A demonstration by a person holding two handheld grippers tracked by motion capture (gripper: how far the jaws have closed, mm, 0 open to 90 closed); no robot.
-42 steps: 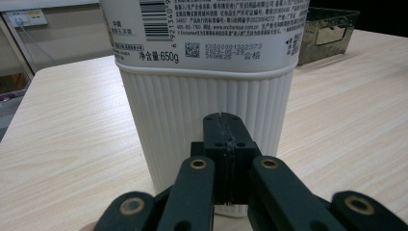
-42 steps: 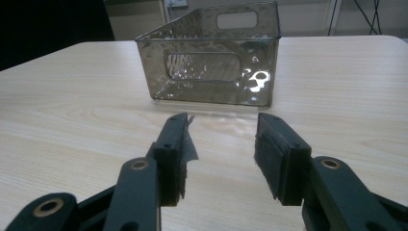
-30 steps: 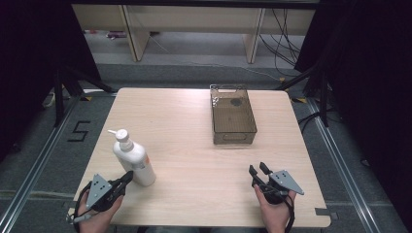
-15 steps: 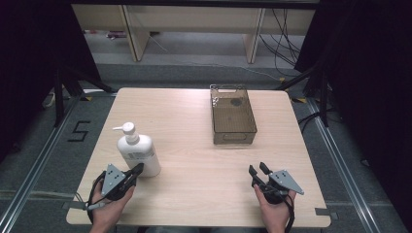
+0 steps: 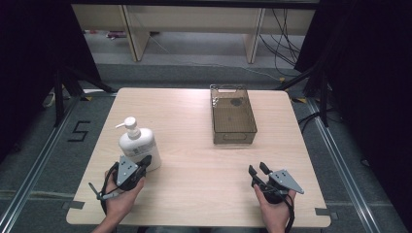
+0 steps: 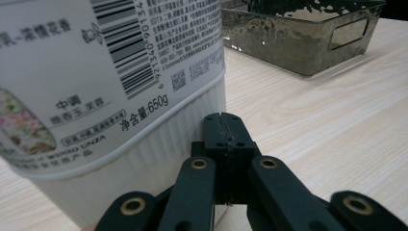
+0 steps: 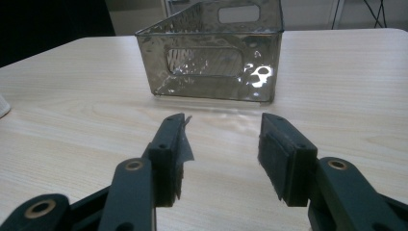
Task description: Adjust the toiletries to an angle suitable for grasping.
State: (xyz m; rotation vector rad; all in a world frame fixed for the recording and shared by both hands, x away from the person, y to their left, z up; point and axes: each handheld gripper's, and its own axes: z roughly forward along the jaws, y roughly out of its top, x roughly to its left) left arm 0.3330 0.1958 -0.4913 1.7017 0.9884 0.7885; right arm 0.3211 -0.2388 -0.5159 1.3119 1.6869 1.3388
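Left gripper (image 6: pixel 222 126) sitting clenched, jaws pressed together empty against the base of the white pump bottle (image 5: pixel 137 143) | bottle standing upright at the table's (image 5: pixel 194 194) 8 o'clock | right gripper (image 7: pixel 222 149) resting released at 5 o'clock, facing the smoky clear bin (image 5: pixel 232 116) at 1 o'clock

Left gripper (image 6: pixel 222 120): jaws pressed together, tips touching the ribbed base of the white bottle (image 6: pixel 110 82) | bottle: label reads 650g | smoky clear bin (image 6: pixel 308 36): beyond the bottle, on wooden table (image 6: pixel 337 139)
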